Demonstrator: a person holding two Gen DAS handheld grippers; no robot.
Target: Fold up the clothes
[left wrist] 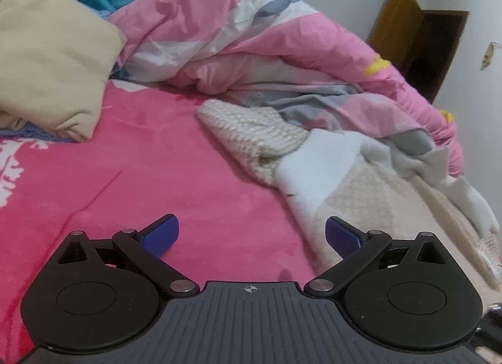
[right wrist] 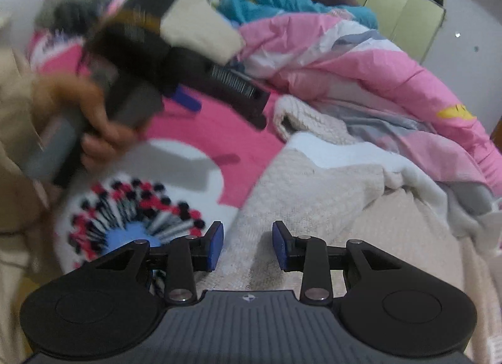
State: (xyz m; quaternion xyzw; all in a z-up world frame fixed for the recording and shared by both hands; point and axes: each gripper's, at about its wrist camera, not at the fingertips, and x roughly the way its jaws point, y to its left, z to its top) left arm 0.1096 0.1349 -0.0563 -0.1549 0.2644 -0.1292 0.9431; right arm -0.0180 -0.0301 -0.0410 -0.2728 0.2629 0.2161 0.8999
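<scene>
Pink bedspread (left wrist: 188,175), cream knit sweater (right wrist: 313,194), no legible writing

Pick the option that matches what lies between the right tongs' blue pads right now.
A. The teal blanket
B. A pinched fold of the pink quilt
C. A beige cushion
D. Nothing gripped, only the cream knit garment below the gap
D: the right tongs stand open, pads apart, with the cream knit garment lying flat under the gap, not pinched.
</scene>
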